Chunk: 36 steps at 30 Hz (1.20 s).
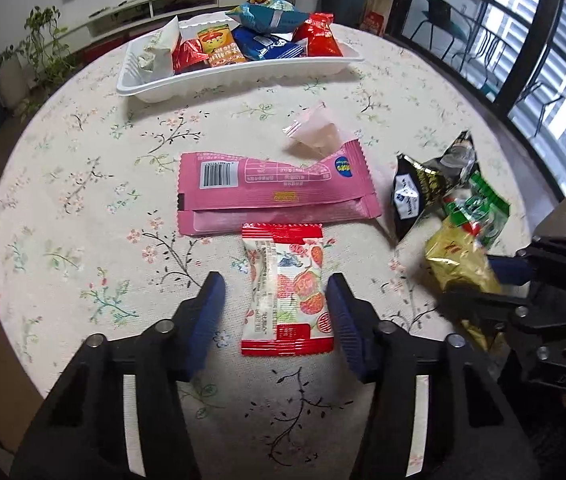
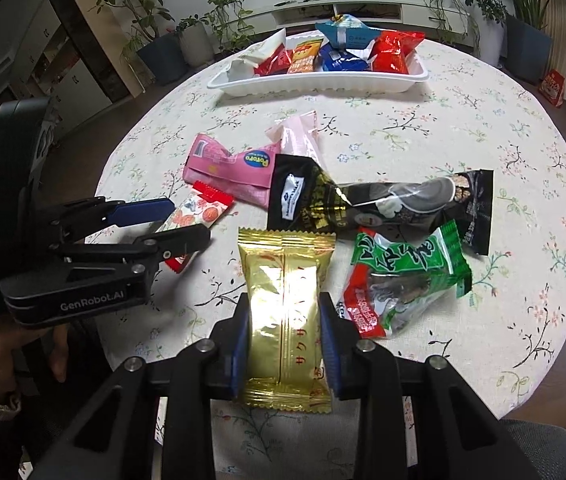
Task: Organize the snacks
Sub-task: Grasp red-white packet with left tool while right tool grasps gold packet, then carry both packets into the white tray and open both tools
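The right gripper (image 2: pixel 285 336), at the lower centre of the right wrist view, is pinching a gold-foil snack packet (image 2: pixel 286 312) across its width, both blue pads pressed into the wrapper's long edges, so that grip looks ready for lifting. The left gripper (image 1: pixel 275 312), at the lower centre of the left wrist view, is straddling a red-and-white fruit-print packet (image 1: pixel 287 292) lying flat on the floral tablecloth (image 1: pixel 83 200); its right pad is touching the packet's edge while a gap is showing at the left pad, so the jaws are not yet gripping. To do this step well, I judge the left tongs should be closing squarely on the packet's middle, not on the crimped red ends, and lifting straight up so it is not dragging the pink wrapper (image 1: pixel 275 190) just beyond it. Both packets probably belong in the white tray (image 1: pixel 211 80) at the top of the frame, already holding red, blue and orange packets. Still loose at the right are a black-and-gold packet (image 2: pixel 307 196), a green seaweed-style packet (image 2: pixel 407 280) and a pale pink sachet (image 1: pixel 317 130). Readable writing: "Potoro" on the pink wrapper, "GenRobot.AI" on the left gripper's body, Japanese characters on the gold packet; the rest is too small.
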### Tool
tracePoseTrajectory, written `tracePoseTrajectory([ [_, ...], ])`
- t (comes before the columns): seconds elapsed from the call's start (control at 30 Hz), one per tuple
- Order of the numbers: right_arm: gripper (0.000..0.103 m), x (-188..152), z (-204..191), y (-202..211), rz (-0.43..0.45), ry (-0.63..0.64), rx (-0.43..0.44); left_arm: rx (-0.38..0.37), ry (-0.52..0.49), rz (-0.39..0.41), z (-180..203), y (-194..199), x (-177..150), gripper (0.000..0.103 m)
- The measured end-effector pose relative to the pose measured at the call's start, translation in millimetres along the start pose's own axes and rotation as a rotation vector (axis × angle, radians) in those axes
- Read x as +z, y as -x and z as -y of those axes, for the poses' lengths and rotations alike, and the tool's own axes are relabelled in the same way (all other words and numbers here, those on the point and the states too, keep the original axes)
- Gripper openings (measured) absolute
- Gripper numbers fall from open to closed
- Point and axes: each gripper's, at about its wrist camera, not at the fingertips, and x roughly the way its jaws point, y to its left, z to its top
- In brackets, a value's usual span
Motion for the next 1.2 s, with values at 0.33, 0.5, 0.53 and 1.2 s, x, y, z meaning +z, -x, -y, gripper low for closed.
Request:
tracePoseTrajectory([
  [0.33,0.034,-3,2,11,0.016,-0.023,0.043,-0.010,0.016,-0.002,-4,5,-3,0.034],
  [0.5,0.034,-5,7,19,0.025,-0.063,0.106,-0.148,0.138,0.024,-20,14,-11,0.032],
  [0.53,0.034,-5,8,19,0.024,-0.072,0.115,-0.178,0.160,0.032,-23,16,-13,0.032],
  [1.2,0.034,53,81,75,0.175,-0.314,0.458,-0.563,0.413,0.273,-90,77,32,0.032],
])
